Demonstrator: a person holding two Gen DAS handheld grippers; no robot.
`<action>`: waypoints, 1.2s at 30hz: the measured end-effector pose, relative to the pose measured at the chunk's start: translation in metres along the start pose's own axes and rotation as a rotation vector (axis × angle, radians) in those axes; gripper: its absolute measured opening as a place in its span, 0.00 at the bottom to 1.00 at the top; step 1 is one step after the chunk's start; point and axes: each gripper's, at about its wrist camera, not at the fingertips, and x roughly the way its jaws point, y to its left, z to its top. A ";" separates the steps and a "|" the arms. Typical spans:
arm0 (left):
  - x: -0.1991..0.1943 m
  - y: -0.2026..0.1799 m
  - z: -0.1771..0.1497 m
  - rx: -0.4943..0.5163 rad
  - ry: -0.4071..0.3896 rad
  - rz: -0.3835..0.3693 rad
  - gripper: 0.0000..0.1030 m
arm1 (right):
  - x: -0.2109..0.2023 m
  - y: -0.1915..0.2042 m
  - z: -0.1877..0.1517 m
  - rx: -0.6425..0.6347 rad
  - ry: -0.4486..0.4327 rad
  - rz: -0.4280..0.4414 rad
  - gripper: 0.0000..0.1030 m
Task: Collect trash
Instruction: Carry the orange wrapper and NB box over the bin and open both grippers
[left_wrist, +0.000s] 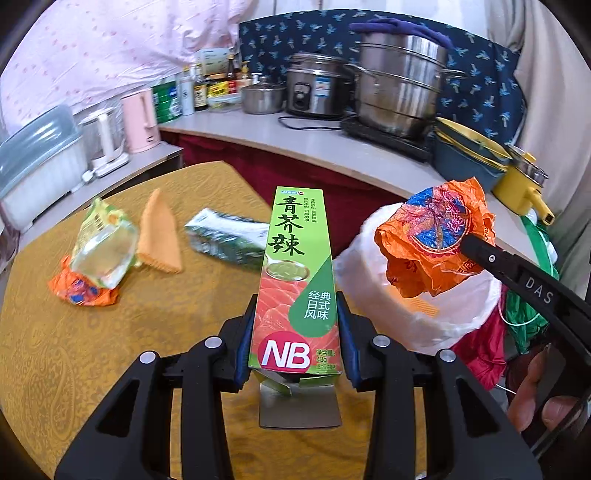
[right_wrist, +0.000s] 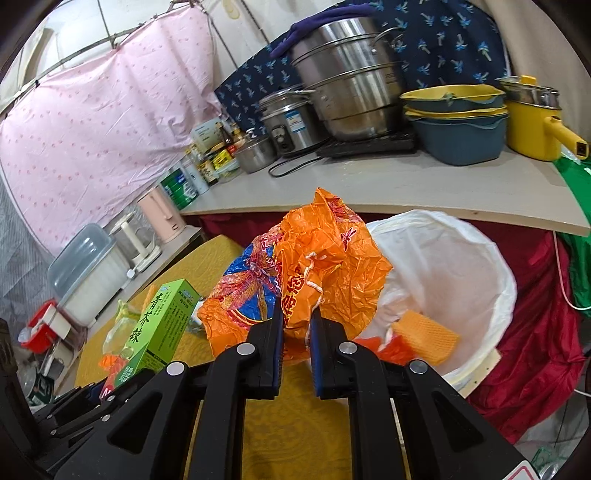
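Over the bin's near rim: right gripper (right_wrist: 296, 325) is pinched shut on the orange wrapper (right_wrist: 314, 266), bunched and hanging above the white-lined trash bin (right_wrist: 480, 258) — the bin mouth lies just ahead and to its right. Left gripper (left_wrist: 295, 325) clamps the green wasabi box (left_wrist: 295, 273) by its lower end, long axis pointing forward along the fingers and up; the bin sits to its right, across the table corner. My read: right hand is nearer, so it drops first, and the box needs to swing right to clear the rim.

Left wrist view alone shows what's left on the yellow table (left_wrist: 110, 369) — clear packet (left_wrist: 105, 254), second orange wrapper (left_wrist: 83, 291) under it, orange sponge (left_wrist: 160, 236), green-white pouch (left_wrist: 229, 236). Right wrist view alone shows inside the bin: an orange mesh piece (right_wrist: 424, 338) already lying there.
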 end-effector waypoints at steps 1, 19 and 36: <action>0.000 -0.005 0.001 0.007 -0.002 -0.006 0.36 | -0.003 -0.008 0.003 0.007 -0.008 -0.011 0.11; 0.034 -0.111 0.019 0.137 0.018 -0.121 0.36 | -0.018 -0.105 0.019 0.105 -0.047 -0.130 0.11; 0.069 -0.129 0.020 0.150 0.074 -0.132 0.36 | -0.001 -0.125 0.021 0.120 -0.031 -0.153 0.11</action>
